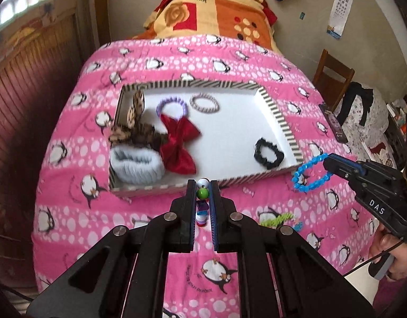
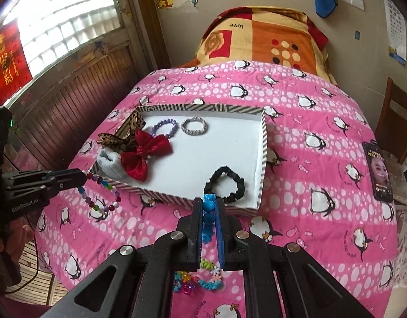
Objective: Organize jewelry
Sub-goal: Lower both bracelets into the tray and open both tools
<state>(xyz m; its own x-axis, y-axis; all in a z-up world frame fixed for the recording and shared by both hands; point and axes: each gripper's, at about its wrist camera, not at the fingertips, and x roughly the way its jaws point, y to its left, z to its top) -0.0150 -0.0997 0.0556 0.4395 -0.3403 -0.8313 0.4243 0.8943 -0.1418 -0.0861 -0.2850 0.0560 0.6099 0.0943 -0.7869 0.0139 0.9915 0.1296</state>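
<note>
In the striped tray [image 2: 263, 159] on the pink quilt [image 1: 70, 159]: two bows, a grey fluffy band, a black scrunchie [image 2: 224, 184], a purple bracelet and a silver one. Not yet in: the multicoloured bead bracelet [image 2: 101, 198] clamped in the left gripper [image 1: 202, 185], the blue bead bracelet [image 1: 310, 172] clamped in the right gripper [image 2: 209, 204], both beside the tray's near edge. Small bright pieces [image 2: 200, 278] on the quilt sit half hidden behind the right gripper; their number is unclear.
</note>
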